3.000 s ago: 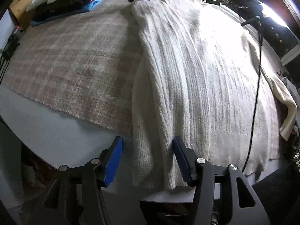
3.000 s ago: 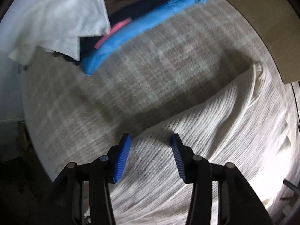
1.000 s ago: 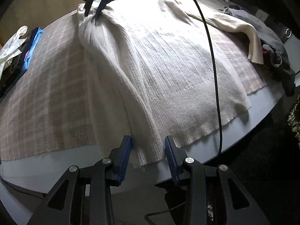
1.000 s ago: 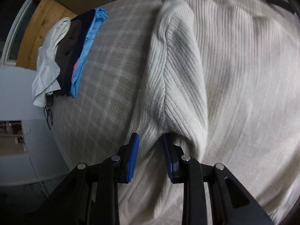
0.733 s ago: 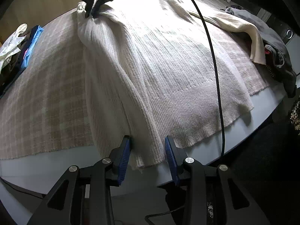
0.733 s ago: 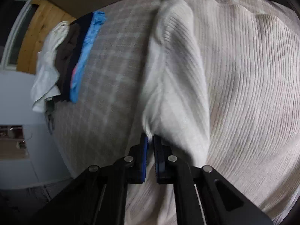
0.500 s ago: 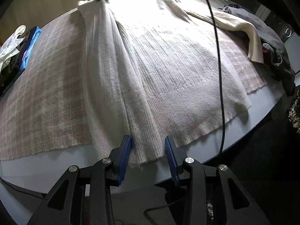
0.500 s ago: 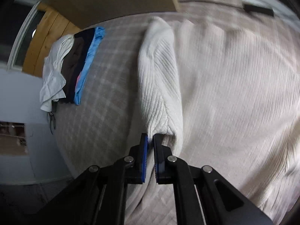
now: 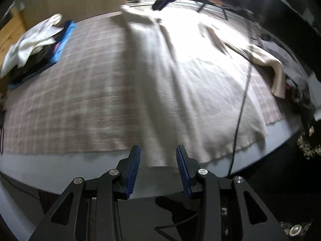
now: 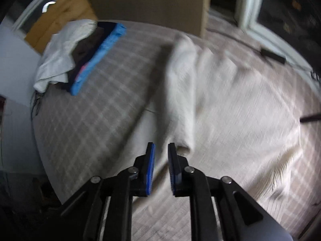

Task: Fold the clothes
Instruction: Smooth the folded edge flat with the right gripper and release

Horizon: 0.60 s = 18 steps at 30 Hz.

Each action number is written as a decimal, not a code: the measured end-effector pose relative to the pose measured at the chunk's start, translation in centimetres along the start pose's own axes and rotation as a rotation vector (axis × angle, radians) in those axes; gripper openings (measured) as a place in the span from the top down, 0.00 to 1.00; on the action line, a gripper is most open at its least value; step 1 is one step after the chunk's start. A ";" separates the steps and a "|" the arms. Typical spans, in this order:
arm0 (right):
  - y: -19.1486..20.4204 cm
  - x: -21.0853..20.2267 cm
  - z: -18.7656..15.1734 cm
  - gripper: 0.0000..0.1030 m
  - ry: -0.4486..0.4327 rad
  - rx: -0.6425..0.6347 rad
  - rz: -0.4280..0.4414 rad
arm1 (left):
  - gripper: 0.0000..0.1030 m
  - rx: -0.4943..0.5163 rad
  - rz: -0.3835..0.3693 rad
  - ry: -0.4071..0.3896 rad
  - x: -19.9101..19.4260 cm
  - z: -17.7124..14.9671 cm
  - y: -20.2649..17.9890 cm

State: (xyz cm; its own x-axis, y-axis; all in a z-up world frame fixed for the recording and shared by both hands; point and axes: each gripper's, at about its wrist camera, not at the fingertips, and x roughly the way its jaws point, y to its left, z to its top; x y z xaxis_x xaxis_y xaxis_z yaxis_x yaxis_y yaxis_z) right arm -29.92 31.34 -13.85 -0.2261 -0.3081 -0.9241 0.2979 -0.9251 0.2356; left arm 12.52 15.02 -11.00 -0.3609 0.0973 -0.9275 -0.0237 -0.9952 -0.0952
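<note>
A big checked blanket (image 9: 70, 100) covers the bed and fills most of what both cameras see. It spreads out ahead of the left gripper (image 9: 158, 169) and off to its left side. On top of the blanket lies a big cream knit sweater (image 9: 190, 84). It reaches from right in front of the left gripper all the way to the far end of the bed. Its bottom edge sits between the left gripper's two blue pads, which stand apart, and the pads are not pinching it.

The right gripper (image 10: 161, 167) points down at the sweater (image 10: 182, 100) too. A folded, rolled-up part of the sweater runs away from its tips. The jaws are opening, with only a small gap so far. The picture is blurry, and nothing seems to be caught between the pads.

Far off to the left of both grippers is a pile of other clothes (image 10: 80, 54), white, dark and blue. A thin black cable (image 9: 240, 108) lies across the sweater, to the right of the left gripper.
</note>
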 end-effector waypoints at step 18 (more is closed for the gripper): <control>-7.0 4.8 9.2 0.64 -0.094 0.161 -0.033 | 0.64 0.072 -0.081 0.090 8.0 1.4 -6.1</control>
State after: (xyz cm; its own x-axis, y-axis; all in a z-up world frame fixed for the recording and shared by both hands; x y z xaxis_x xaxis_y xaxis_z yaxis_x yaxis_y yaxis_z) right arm -41.60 34.33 -17.15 -0.3216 -0.2891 -0.9016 0.1383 -0.9564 0.2574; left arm 8.44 21.85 -17.30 -0.2704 0.1752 -0.9467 -0.1177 -0.9819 -0.1481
